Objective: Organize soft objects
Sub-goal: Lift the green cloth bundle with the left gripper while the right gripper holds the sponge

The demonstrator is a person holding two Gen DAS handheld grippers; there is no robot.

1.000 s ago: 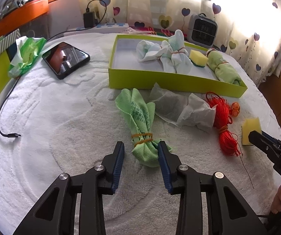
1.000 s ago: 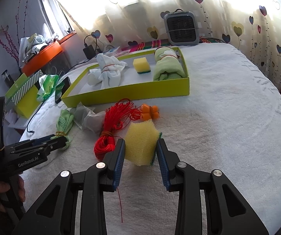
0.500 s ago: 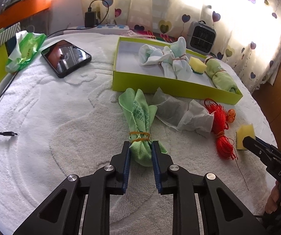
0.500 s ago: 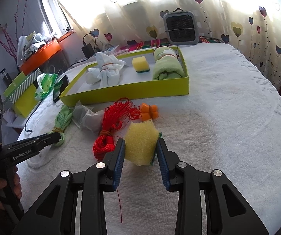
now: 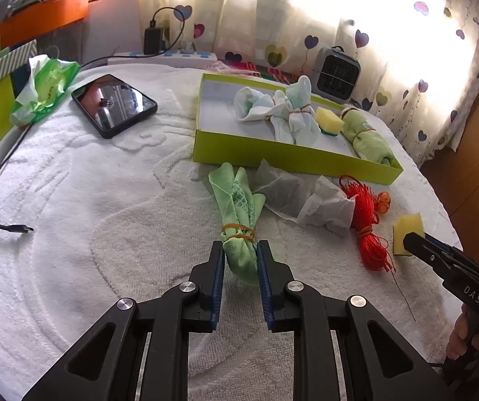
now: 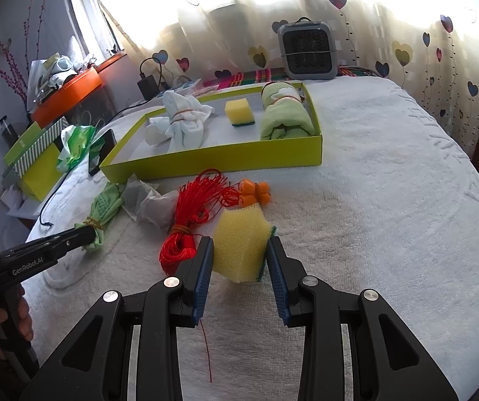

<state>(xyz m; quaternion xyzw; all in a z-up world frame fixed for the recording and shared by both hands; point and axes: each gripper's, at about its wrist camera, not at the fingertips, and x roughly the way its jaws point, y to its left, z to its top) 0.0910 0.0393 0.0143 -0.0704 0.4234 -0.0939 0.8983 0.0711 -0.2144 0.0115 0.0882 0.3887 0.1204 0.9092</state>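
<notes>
Green cloth bundle [image 5: 237, 220], rubber-banded, lies on white towel [image 5: 105, 207], near side of lime tray [image 5: 282, 157]. Left gripper [image 5: 239, 260] clamped on its near tail, below band.
Right gripper [image 6: 239, 260] pinches yellow sponge [image 6: 241, 244], jaws partway apart.
Risks: grip on loose tail only, so bundle may sag or slip free on lift. Far end touches crumpled tissue [image 5: 303, 197], may drag it. Red cord hank [image 6: 189, 220] touches sponge, may snag.

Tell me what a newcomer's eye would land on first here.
Probably the left claw shut on a banded green cloth bundle near the middle of the white towel, and the right claw clamping a yellow sponge. Between them lies a bright red cord bundle, in front of the lime-green tray.
</notes>
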